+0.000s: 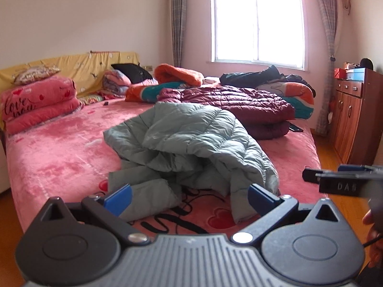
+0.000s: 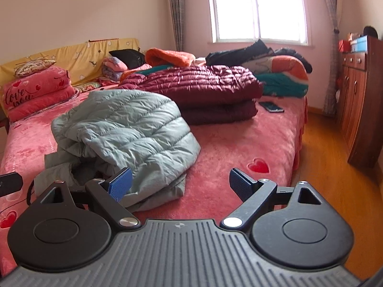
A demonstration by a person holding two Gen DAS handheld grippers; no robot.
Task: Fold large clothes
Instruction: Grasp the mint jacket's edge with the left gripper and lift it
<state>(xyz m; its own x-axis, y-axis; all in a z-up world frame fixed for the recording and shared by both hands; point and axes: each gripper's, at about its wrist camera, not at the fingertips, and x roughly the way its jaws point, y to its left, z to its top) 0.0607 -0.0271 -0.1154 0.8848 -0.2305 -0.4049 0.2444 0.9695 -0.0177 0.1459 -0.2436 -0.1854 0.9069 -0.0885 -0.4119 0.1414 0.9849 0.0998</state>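
Observation:
A pale green quilted down jacket (image 1: 189,143) lies crumpled in a heap on the pink bed (image 1: 59,153); in the right wrist view the jacket (image 2: 126,129) sits left of centre. My left gripper (image 1: 189,197) is open just short of the jacket's near hem, nothing between its blue pads. My right gripper (image 2: 180,183) is open too, its left pad close to the jacket's near right corner. The right gripper (image 1: 340,179) also shows at the right edge of the left wrist view. A folded maroon down jacket (image 2: 210,91) lies behind.
Folded pink blankets (image 1: 36,100) are stacked at the headboard. Orange and teal bedding (image 2: 282,76) and dark clothes are piled under the window. A phone (image 2: 271,107) lies on the bed by the maroon jacket. A wooden cabinet (image 2: 359,100) stands right, across the wood floor (image 2: 323,157).

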